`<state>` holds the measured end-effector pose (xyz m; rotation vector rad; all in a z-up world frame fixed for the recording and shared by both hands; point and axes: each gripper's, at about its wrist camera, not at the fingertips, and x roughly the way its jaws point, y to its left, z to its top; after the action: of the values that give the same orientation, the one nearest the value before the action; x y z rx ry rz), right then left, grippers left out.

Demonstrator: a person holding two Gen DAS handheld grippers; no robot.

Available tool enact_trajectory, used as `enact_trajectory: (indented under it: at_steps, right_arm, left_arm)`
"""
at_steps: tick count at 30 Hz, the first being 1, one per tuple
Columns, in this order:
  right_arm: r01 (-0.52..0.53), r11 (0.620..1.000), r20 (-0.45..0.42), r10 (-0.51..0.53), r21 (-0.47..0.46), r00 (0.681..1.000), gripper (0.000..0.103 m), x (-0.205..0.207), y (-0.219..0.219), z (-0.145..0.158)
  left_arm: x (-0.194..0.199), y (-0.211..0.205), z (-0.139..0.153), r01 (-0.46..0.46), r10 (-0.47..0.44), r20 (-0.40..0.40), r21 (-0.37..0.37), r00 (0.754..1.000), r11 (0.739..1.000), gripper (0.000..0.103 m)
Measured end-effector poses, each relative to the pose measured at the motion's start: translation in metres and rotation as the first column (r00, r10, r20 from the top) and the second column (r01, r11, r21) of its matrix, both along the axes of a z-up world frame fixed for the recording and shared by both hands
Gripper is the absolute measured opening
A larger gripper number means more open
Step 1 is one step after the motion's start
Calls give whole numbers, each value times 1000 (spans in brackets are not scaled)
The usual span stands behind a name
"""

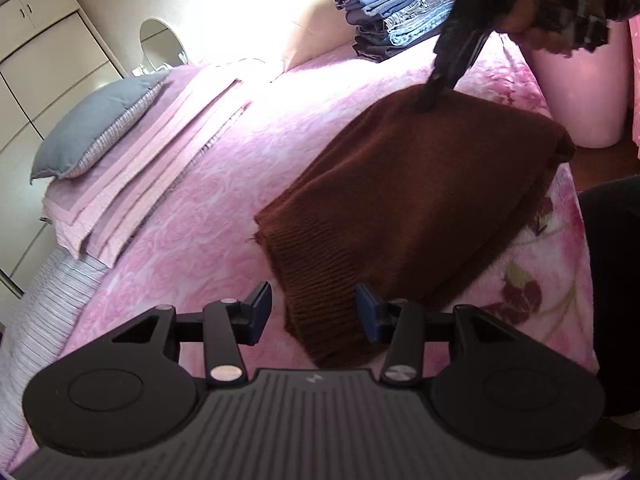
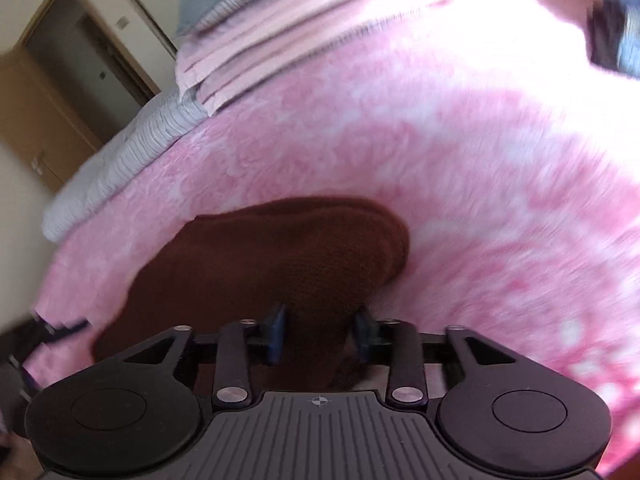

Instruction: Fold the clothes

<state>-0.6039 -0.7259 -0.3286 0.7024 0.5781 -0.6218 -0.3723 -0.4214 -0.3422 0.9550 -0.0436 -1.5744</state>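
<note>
Brown knitwear, a folded sweater (image 1: pixel 420 208), lies on the pink bed (image 1: pixel 200 220), near the edge where the person stands. Its ribbed hem (image 1: pixel 320 280) points toward the left tool (image 1: pixel 316 312), whose two blue pads stand apart; a corner of the hem lies between them, nearer the right-hand pad, but neither pad is seen pressing on it, so the left tool is open. At the far side of the sweater the right tool (image 1: pixel 430 98) comes down onto the knit, its fingertips touching the top edge. From that tool's own camera the picture is blurred with motion: a bulge of brown knit rises between the two pads, which stand partly apart. I cannot tell whether they pinch the cloth or only straddle it.

Beyond the sweater, a stack of folded jeans and blue garments (image 1: pixel 392 12) sits at the far part of the bed. To the left lies a grey pillow (image 1: pixel 96 128) on a folded pink quilt (image 1: pixel 152 152). A pink bin (image 1: pixel 588 88) stands beside the bed at the right. White cupboards (image 1: pixel 36 32) line the wall, and a wooden door (image 2: pixel 44 92) shows in the right tool's view.
</note>
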Motion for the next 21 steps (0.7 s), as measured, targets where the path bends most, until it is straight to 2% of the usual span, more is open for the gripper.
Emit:
enact_trajectory:
  at_steps: [3, 7, 11, 14, 18, 19, 21]
  right_arm:
    - [-42, 990, -27, 39, -135, 999, 39, -3, 37, 13]
    - [-141, 965, -17, 141, -222, 990, 39, -1, 91, 14]
    - [-230, 950, -108, 211, -213, 971, 40, 10, 120, -10]
    - [-232, 941, -131, 205, -245, 970, 40, 6, 130, -3]
    - [-338, 861, -242, 260, -381, 935, 42, 4, 169, 13]
    - [-387, 827, -287, 286, -408, 914, 46, 5, 181, 12]
    - [-499, 739, -412, 323, -453, 852, 48, 12, 207, 1]
  left_arm:
    - [4, -4, 2, -18, 18, 25, 10, 1000, 1000, 43]
    - [6, -16, -17, -47, 43, 64, 61, 997, 997, 43]
    - [11, -21, -22, -81, 79, 38, 63, 996, 995, 39]
    - [11, -13, -11, -88, 85, 66, 55, 994, 995, 40]
    - [7, 8, -2, -76, 72, 148, 19, 986, 997, 44]
    - [4, 14, -3, -60, 57, 170, 13, 984, 998, 45]
    - [-4, 26, -4, -20, 18, 216, 7, 976, 1000, 57]
